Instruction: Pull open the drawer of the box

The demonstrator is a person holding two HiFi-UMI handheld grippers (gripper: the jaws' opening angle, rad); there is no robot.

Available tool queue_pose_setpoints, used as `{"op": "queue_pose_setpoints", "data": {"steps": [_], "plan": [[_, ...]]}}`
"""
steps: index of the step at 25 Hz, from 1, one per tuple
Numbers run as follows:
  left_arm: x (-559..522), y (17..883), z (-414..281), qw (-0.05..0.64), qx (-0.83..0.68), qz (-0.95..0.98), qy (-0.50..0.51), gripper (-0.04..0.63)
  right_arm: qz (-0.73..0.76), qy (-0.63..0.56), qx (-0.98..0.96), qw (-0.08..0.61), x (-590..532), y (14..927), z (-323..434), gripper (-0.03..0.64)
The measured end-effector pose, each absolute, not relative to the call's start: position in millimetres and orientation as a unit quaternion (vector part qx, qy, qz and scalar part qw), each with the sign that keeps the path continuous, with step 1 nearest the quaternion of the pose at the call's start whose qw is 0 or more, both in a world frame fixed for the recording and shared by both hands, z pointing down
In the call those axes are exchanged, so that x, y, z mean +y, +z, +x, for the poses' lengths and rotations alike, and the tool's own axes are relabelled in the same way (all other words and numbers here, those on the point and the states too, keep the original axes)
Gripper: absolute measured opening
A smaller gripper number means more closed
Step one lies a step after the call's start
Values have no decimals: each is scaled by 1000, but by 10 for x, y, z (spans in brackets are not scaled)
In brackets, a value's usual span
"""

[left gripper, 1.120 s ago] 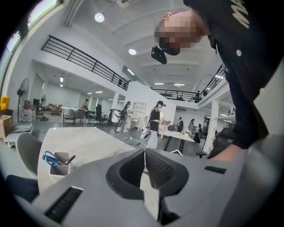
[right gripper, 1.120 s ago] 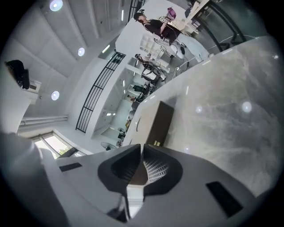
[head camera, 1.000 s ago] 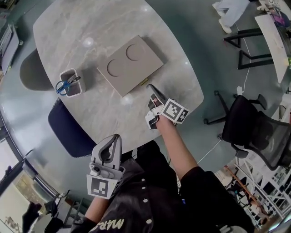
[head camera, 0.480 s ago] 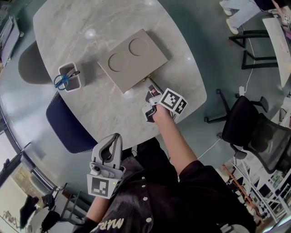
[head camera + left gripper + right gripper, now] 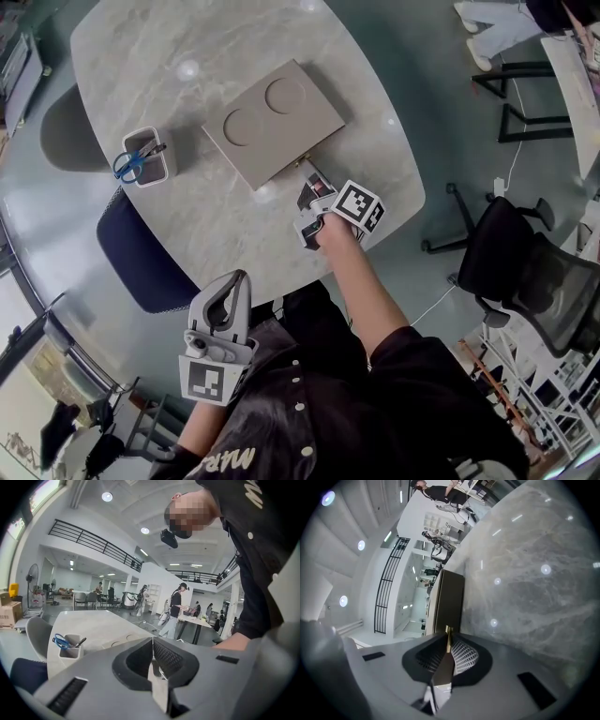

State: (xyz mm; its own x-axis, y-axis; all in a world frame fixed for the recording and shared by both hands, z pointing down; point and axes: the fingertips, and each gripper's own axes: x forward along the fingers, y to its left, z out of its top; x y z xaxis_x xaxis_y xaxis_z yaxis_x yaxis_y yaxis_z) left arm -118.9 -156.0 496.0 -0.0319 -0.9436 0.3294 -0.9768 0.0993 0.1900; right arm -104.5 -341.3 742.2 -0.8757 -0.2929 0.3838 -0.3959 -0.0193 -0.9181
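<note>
Right hand-held gripper has its jaws pressed on what looks like the thin brass pull of the drawer in the flat tan box. The box lies near the middle of the worktop, toward its right edge. A good pull would run straight along the drawer's line, level and slow, so that the tab does not slip and the unheld box does not slide. Left hand-held gripper, jaws together and empty, hangs off the near edge.

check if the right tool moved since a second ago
Yes, slightly: judged against the box, the right tool has edged closer to its front edge, jaws now pinching the brass drawer handle.
</note>
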Motion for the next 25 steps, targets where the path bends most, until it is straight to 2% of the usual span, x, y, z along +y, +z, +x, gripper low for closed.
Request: {"op": "queue_pose_setpoints", "data": {"steps": [25], "plan": [[-1520,4677,-1105,148,-700,698,27,17,298,671,-675,64,-3004,7455,-109,25]]}}
